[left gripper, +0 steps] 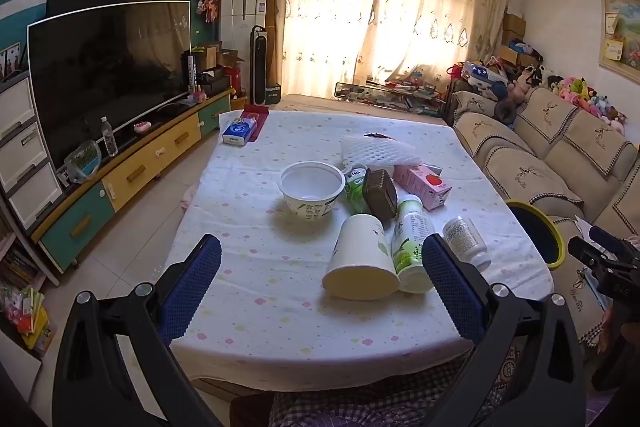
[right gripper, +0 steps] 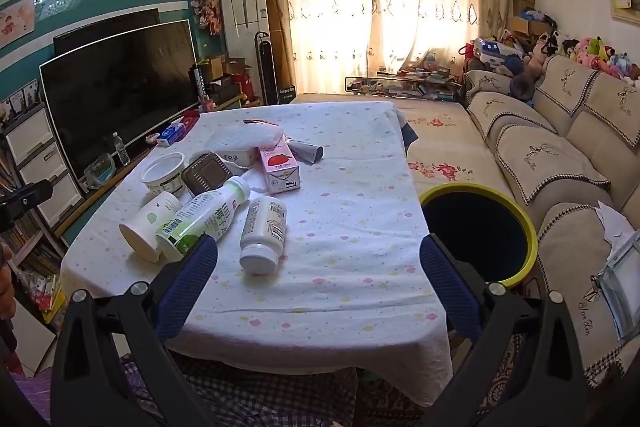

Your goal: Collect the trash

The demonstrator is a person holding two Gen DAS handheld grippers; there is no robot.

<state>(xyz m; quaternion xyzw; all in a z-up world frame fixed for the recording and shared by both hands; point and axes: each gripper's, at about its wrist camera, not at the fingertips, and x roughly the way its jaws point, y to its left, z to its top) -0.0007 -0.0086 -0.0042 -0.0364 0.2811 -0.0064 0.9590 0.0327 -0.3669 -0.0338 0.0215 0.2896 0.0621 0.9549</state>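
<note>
Both tools hang above the near edge of the tabletop (right gripper: 352, 211), and both are spread wide with nothing between the blue pads. The left tool (left gripper: 322, 285) frames the trash pile from the near side, touching nothing: its right pad sits in front of the white pill bottle (left gripper: 466, 241) in this view, though contact cannot be judged. The right tool (right gripper: 316, 283) is just as wide apart and holds nothing; its left pad overlaps the base of the green-labelled drink bottle (right gripper: 204, 215) in the picture, and whether it touches cannot be told.

The trash is gathered around the middle of the tabletop, leaning toward the left edge. A paper cup (left gripper: 362, 259) lies on its side nearest the near edge, the drink bottle (left gripper: 412, 239) lying just beside it. The pill bottle (right gripper: 262, 233) lies on its side close by, cap toward the near edge. Behind them stands a white bowl (left gripper: 312, 189), upright, with a brown ridged tray (left gripper: 380, 193) tilted next to it. A pink strawberry carton (right gripper: 278, 165) lies further back, and a white foam net (left gripper: 380, 151) lies beyond it. At the far left corner rests a blue tissue pack (left gripper: 239, 133).

Off the right edge of the tabletop stands a dark bin with a yellow rim (right gripper: 528, 227), between tabletop and sofa (right gripper: 560, 155).
</note>
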